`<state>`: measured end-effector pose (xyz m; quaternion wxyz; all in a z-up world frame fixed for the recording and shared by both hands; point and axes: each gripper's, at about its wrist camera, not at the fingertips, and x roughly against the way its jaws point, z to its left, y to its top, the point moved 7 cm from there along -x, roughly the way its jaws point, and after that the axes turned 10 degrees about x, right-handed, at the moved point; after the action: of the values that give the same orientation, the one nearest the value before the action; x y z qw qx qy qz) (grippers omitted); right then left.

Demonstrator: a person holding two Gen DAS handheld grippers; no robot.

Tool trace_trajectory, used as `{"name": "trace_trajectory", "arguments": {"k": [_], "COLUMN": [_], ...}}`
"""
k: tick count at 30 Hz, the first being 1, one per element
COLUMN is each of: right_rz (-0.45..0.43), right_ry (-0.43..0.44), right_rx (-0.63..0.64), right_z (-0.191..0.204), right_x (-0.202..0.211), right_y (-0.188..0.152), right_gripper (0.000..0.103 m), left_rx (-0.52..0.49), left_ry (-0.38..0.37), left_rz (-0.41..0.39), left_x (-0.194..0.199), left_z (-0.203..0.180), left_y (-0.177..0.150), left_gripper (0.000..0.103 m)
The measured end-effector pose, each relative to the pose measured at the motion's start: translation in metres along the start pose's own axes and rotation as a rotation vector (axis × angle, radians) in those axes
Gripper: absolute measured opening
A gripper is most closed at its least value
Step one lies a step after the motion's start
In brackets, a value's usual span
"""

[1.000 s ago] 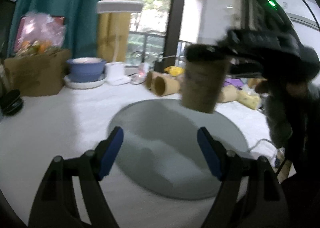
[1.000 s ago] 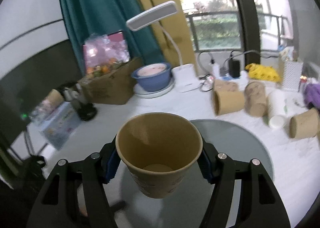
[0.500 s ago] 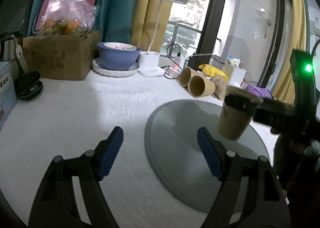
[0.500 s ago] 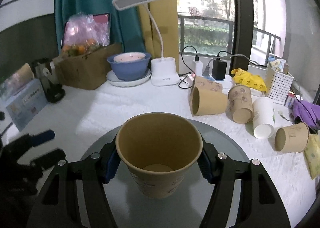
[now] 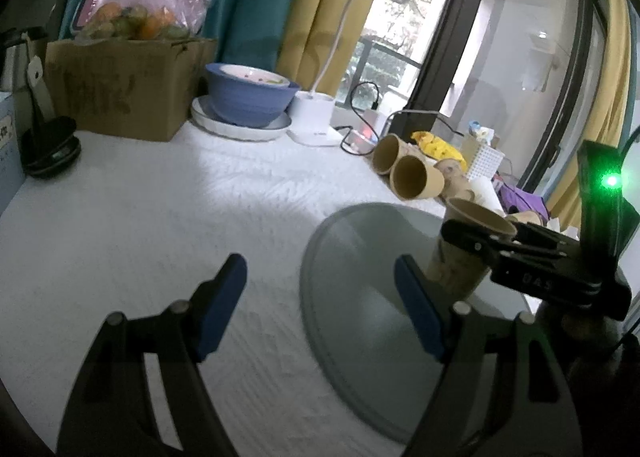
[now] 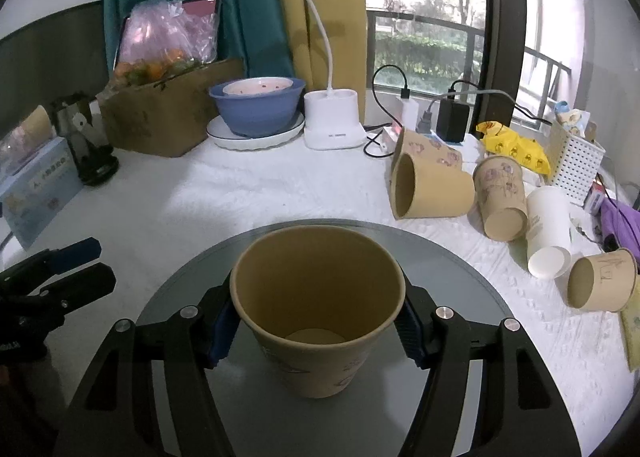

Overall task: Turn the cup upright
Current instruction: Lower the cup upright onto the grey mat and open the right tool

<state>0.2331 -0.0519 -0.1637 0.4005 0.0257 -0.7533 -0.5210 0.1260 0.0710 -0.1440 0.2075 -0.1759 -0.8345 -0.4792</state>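
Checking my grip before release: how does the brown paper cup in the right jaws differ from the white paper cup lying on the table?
The brown paper cup stands mouth-up over the grey round mat, clamped by the right gripper; the white paper cup lies on its side on the white tablecloth, ungripped. Brown is printed, white looks plain. Both appear empty.

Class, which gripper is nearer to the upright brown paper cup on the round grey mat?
Right. The right gripper clamps the brown paper cup at its rim. The left gripper hangs open beside it, over the round grey mat's edge, not touching.
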Motion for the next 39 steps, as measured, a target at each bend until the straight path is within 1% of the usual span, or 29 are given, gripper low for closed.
{"name": "trace_trajectory", "arguments": {"k": [5,26,29,33,34,36,38,39], "right_rz": [-0.001,-0.001,-0.001,-0.002,-0.002,0.003,0.006,0.008], "right_ry": [-0.006,-0.008,-0.004,-0.001,0.000,0.001,-0.002,-0.001], "right_rx": [-0.002,-0.022,-0.023,-0.035,-0.039,-0.044,-0.048,-0.049], "right_z": [0.001,0.003,0.004,0.003,0.002,0.003,0.003,0.004], "right_x": [0.002,0.015,0.016,0.020,0.021,0.025,0.029,0.031], "right_y": [-0.002,-0.017,-0.017,-0.018,-0.018,-0.020,-0.021,-0.022], "right_gripper": [0.069,0.069,0.071,0.081,0.081,0.081,0.081,0.081], "left_rx": [-0.010,-0.041,-0.049,-0.064,-0.067,-0.075,-0.079,-0.083], "left_ry": [-0.006,0.006,0.013,0.023,0.026,0.031,0.024,0.019], "left_rz": [0.021,0.007,0.002,0.004,0.003,0.005,0.002,-0.001], "left_x": [-0.003,-0.001,-0.001,0.000,0.001,0.003,0.007,0.010], "left_z": [-0.002,-0.005,-0.006,-0.008,-0.009,-0.011,-0.015,-0.018], "left_y": [-0.003,-0.004,-0.004,-0.005,-0.005,-0.006,-0.007,-0.007], "left_gripper": [0.077,0.077,0.077,0.077,0.078,0.081,0.091,0.091]}}
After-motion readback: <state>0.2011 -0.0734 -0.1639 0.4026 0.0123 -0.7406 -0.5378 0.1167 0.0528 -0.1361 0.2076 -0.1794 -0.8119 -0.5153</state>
